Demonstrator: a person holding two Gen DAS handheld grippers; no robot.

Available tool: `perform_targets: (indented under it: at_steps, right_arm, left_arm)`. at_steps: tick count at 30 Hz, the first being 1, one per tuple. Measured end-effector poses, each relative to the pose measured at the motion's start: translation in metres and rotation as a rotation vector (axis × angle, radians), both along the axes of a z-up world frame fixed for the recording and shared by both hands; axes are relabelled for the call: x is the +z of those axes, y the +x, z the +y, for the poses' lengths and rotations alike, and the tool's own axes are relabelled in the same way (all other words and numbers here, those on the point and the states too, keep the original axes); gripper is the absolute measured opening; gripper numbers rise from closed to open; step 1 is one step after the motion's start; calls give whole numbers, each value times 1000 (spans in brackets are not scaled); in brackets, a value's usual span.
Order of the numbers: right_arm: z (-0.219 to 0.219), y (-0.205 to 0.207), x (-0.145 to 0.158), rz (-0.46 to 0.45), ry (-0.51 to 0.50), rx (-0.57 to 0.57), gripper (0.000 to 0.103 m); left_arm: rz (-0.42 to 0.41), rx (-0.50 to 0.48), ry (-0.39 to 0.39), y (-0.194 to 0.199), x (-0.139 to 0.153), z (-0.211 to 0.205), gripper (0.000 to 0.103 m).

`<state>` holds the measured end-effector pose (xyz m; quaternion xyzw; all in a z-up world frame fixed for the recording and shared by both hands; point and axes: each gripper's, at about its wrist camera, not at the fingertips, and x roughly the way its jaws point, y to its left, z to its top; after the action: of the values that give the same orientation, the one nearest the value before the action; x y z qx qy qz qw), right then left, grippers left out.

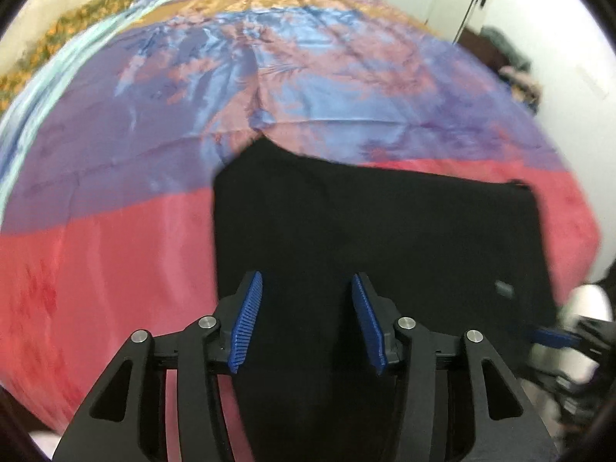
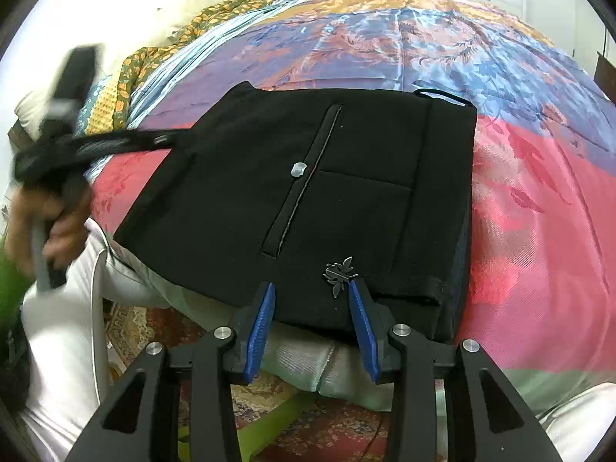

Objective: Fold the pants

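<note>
Black pants point(image 2: 346, 192) lie folded into a compact rectangle on the bed near its front edge, with a back pocket, a button point(image 2: 297, 169) and a small metal leaf emblem point(image 2: 340, 269) showing. My right gripper point(image 2: 312, 288) is open, its blue pads at the folded stack's near edge with nothing between them. In the left wrist view the pants point(image 1: 365, 238) fill the centre. My left gripper point(image 1: 307, 281) is open and hovers over the cloth, holding nothing. It also shows blurred at the pants' left side in the right wrist view point(image 2: 115, 144).
The bed has a satin cover point(image 1: 96, 269), pink near, blue and orange farther. A yellow floral cloth point(image 2: 161, 57) and pillows lie at the far left. The person's white-clad legs point(image 2: 77, 308) and a patterned rug point(image 2: 327, 431) are below the bed's edge.
</note>
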<state>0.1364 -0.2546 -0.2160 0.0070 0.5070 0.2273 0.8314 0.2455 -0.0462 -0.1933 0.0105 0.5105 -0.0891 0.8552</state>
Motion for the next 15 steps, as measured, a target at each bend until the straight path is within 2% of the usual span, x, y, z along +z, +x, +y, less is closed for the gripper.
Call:
perform_targets:
  at_steps: [1, 2, 4, 8, 15]
  right_arm:
    - [-1, 0, 0, -1, 1, 0, 40]
    - [0, 0, 0, -2, 0, 0, 40]
    - [-1, -1, 0, -5, 2, 1, 40]
    - [-4, -1, -1, -2, 18, -1, 40]
    - [-8, 0, 1, -1, 53, -8, 40]
  left_arm:
    - [-7, 17, 43, 8, -6, 0, 53]
    - [-5, 40, 67, 15, -10, 1, 63]
    - [21, 109, 36, 28, -17, 12, 73]
    - [64, 226, -100, 27, -15, 44, 72]
    - [48, 298, -204, -28, 3, 97, 70]
